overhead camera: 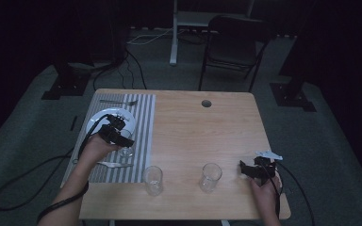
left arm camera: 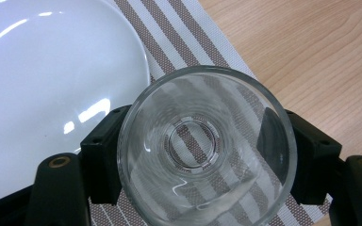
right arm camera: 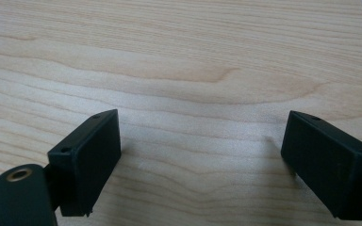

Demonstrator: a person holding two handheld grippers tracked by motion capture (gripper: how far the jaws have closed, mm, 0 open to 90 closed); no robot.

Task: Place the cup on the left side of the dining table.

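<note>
My left gripper (overhead camera: 122, 140) is shut on a clear drinking glass (left arm camera: 207, 148), its jaws pressing the glass from both sides. The glass (overhead camera: 126, 144) is upright over the striped placemat (overhead camera: 143, 123), just right of the white plate (overhead camera: 122, 116). In the left gripper view I look down into the glass, with the plate (left arm camera: 42, 94) at the upper left. My right gripper (overhead camera: 243, 170) rests low over the bare wood near the table's right front corner. Its jaws stand wide apart with nothing between them (right arm camera: 200, 160).
Two more clear glasses (overhead camera: 152, 179) (overhead camera: 210, 176) stand near the front edge of the wooden table (overhead camera: 202, 136). A fork (overhead camera: 118, 101) lies at the far end of the placemat and a knife (overhead camera: 114, 164) at its near end. A cable hole (overhead camera: 206, 103) is at the back.
</note>
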